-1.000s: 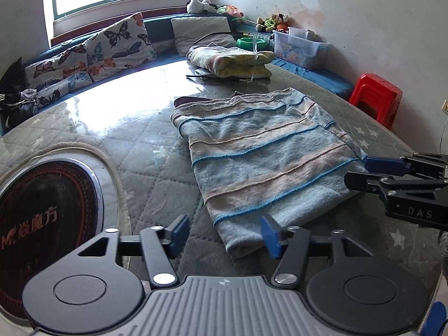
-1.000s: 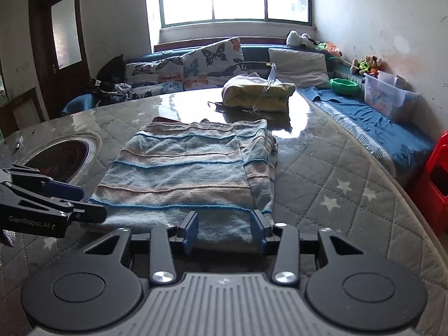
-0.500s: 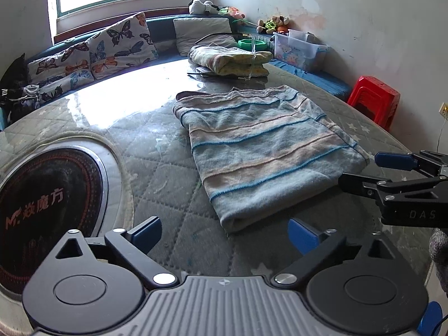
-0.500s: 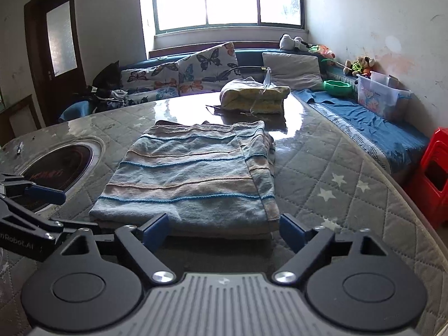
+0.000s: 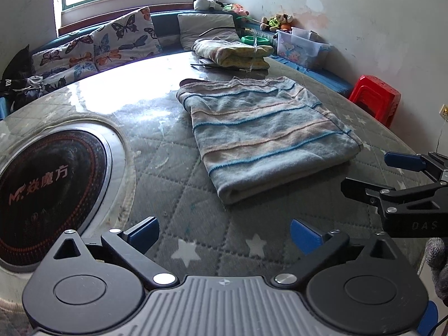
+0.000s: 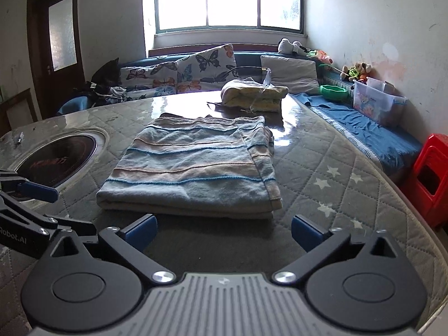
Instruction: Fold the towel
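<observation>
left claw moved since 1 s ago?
Yes. The left claw has opened and backed away from the striped towel, whose near corner sat between its fingers before; quilted table now shows between.

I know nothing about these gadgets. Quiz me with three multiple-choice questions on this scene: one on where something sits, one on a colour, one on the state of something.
1. Where does the striped towel lie?
A. on the quilted table
B. on the stool
C. on the window bench

2. What colour is the stool beside the table?
A. green
B. red
C. white

3. How are the left gripper and right gripper?
A. both shut on the towel
B. one open, one shut
C. both open, holding nothing

Answers:
1 A, the towel rests folded on the table top.
2 B, the plastic stool is bright red.
3 C, each pair of blue pads stands wide apart, short of the towel.
</observation>
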